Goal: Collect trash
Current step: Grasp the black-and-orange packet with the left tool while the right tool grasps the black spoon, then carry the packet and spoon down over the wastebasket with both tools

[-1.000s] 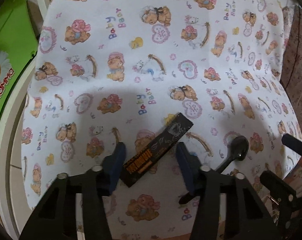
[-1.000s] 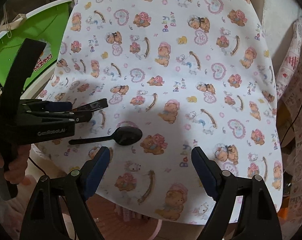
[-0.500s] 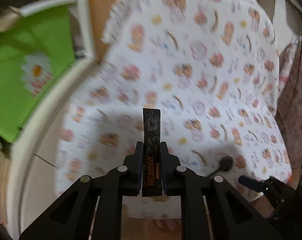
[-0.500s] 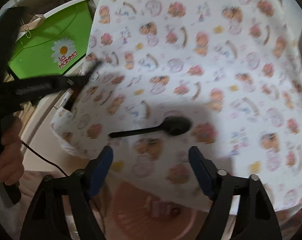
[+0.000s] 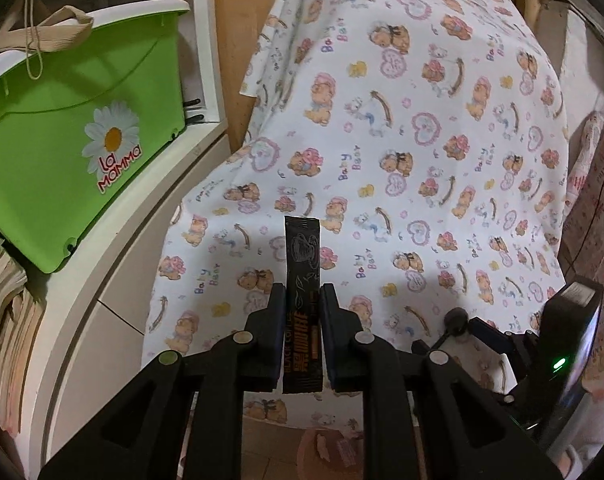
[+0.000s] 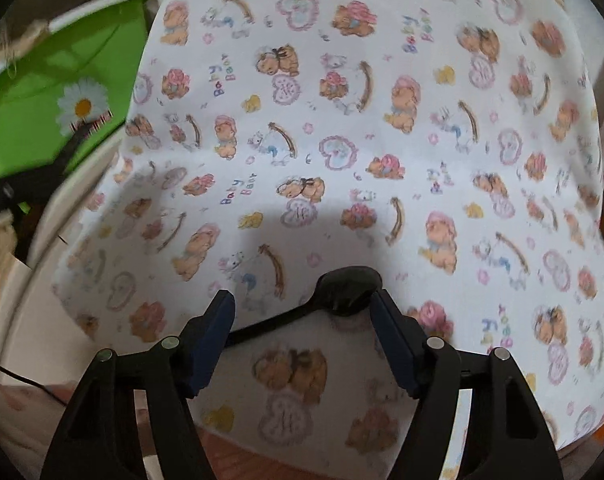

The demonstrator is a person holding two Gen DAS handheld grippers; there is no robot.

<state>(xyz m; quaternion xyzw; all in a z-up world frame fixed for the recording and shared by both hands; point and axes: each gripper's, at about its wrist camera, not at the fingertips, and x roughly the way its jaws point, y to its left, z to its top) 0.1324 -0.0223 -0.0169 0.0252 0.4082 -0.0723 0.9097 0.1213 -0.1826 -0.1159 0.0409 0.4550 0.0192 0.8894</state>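
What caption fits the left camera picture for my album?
Left gripper shut on a black coffee sachet, lifted above the teddy-bear cloth.

My black coffee sachet (image 5: 302, 300) carries orange lettering and a pale line-drawn cup. The tablecloth (image 5: 442, 152) is white, printed with brown teddy bears, pink hearts and yellow ducks (plus purple "Baby Bear" script). The spoon (image 6: 344, 290) is black. The tub (image 5: 74, 136) is bright green with a white daisy.
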